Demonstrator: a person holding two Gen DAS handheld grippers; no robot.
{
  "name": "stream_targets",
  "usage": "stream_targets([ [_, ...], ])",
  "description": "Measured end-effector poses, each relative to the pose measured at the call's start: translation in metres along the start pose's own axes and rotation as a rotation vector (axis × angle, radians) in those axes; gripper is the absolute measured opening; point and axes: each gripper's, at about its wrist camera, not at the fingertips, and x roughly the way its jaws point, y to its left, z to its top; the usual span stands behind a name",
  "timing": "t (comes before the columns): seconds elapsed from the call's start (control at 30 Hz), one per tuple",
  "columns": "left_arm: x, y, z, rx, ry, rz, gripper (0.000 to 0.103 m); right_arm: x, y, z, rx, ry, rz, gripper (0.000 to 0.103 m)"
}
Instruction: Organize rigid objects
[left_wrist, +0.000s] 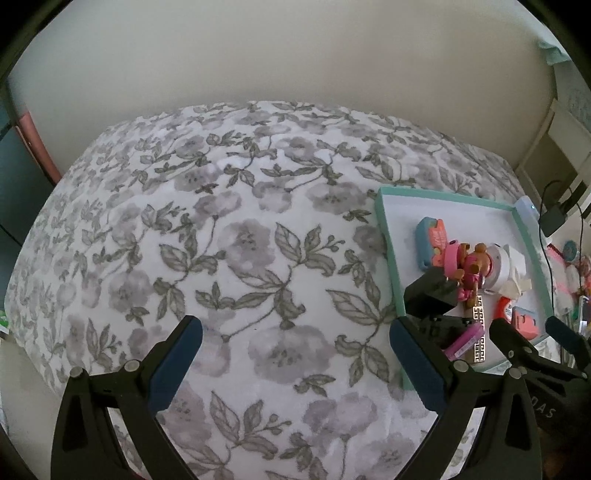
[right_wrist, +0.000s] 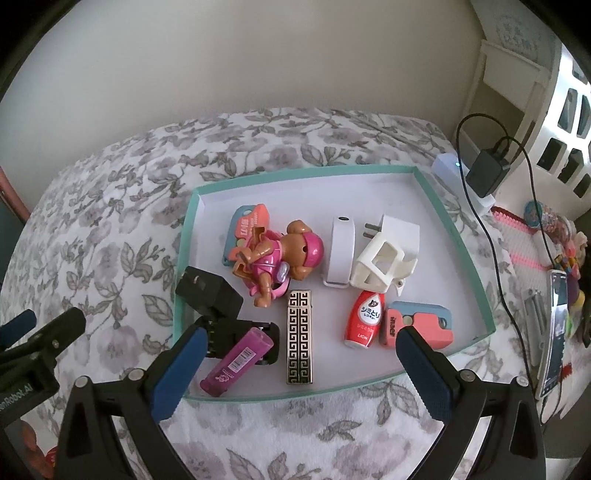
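Both claws I'm steering hang spread wide, gripping nothing: left claw (left_wrist: 295, 362) over the bare floral bedspread (left_wrist: 229, 236), right claw (right_wrist: 299, 365) over the teal tray (right_wrist: 458, 236) lying on the bed. Inside it, left to right: black adapter (right_wrist: 210, 295), purple lighter (right_wrist: 236, 362), pink toy dog (right_wrist: 280, 258) (on its side), patterned gold case (right_wrist: 300, 343), red bottle (right_wrist: 364, 319).
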Motion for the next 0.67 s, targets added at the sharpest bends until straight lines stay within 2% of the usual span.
stream_targets([
  [0.17,0.0003,0.0000,0.0008,0.002,0.001,-0.014,0.101,-0.0007,-0.0001,0.0005,-0.002,-0.005,-0.001,0.103],
  [0.67,-0.0040,-0.0018,0.0023,0.020,-0.029,0.006,0.101,0.0004,0.0011,0.0019,-0.014,-0.003,-0.005,0.103],
])
